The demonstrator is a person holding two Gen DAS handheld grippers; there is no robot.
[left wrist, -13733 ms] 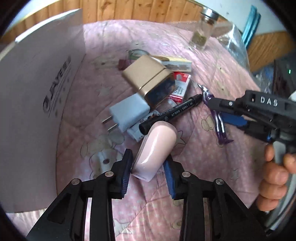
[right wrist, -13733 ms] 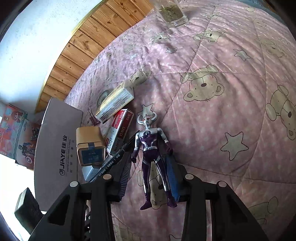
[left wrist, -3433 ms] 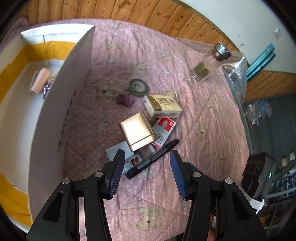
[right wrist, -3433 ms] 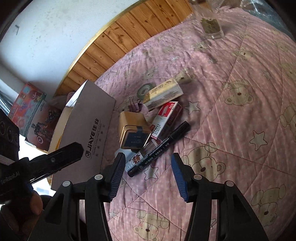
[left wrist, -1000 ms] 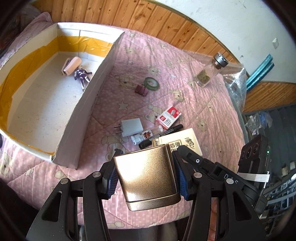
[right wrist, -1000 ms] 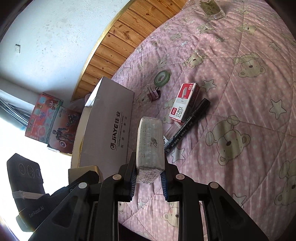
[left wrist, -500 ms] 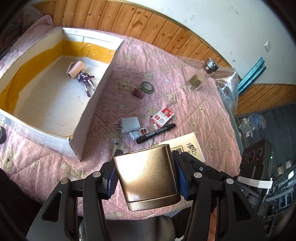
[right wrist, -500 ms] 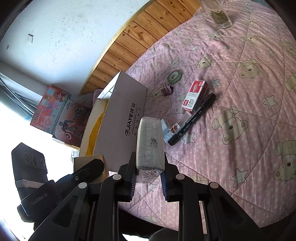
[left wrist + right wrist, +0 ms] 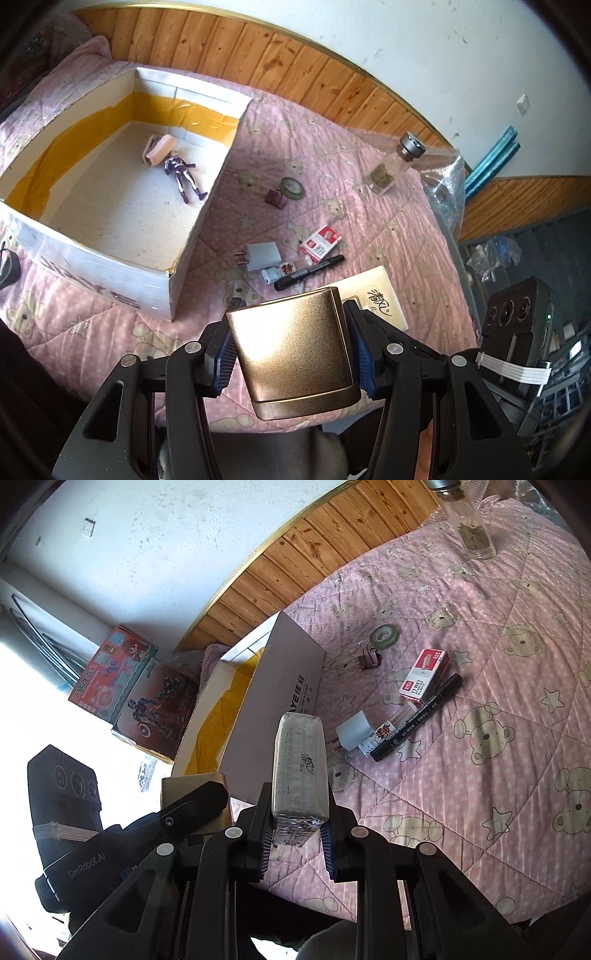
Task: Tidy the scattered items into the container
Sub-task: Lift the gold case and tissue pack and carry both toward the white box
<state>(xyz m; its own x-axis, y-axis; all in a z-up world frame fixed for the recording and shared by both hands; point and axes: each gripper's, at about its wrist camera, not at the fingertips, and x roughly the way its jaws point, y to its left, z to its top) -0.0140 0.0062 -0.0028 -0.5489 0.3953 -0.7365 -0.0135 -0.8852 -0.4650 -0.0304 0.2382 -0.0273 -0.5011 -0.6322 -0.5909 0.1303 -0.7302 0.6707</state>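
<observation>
My left gripper (image 9: 293,356) is shut on a gold box (image 9: 295,350), held high above the bed. My right gripper (image 9: 297,834) is shut on a cream tea box (image 9: 300,768), which also shows in the left wrist view (image 9: 373,299). The open cardboard box (image 9: 199,218) lies to the left; a pink case (image 9: 159,154) and a purple figure (image 9: 183,175) lie inside. On the pink quilt lie a white plug (image 9: 260,254), a black marker (image 9: 310,271), a red-and-white packet (image 9: 321,240), a small tube (image 9: 284,269), a binder clip (image 9: 275,197) and a tape roll (image 9: 293,185).
A glass jar (image 9: 393,168) with a metal lid stands at the back right beside a plastic bag (image 9: 443,184). Wood panelling runs along the wall behind. Toy boxes (image 9: 129,679) stand beyond the cardboard box in the right wrist view.
Both grippers have risen and drawn back with their boxes held. The cardboard box and the scattered items look smaller and farther. Nothing on the quilt has moved.
</observation>
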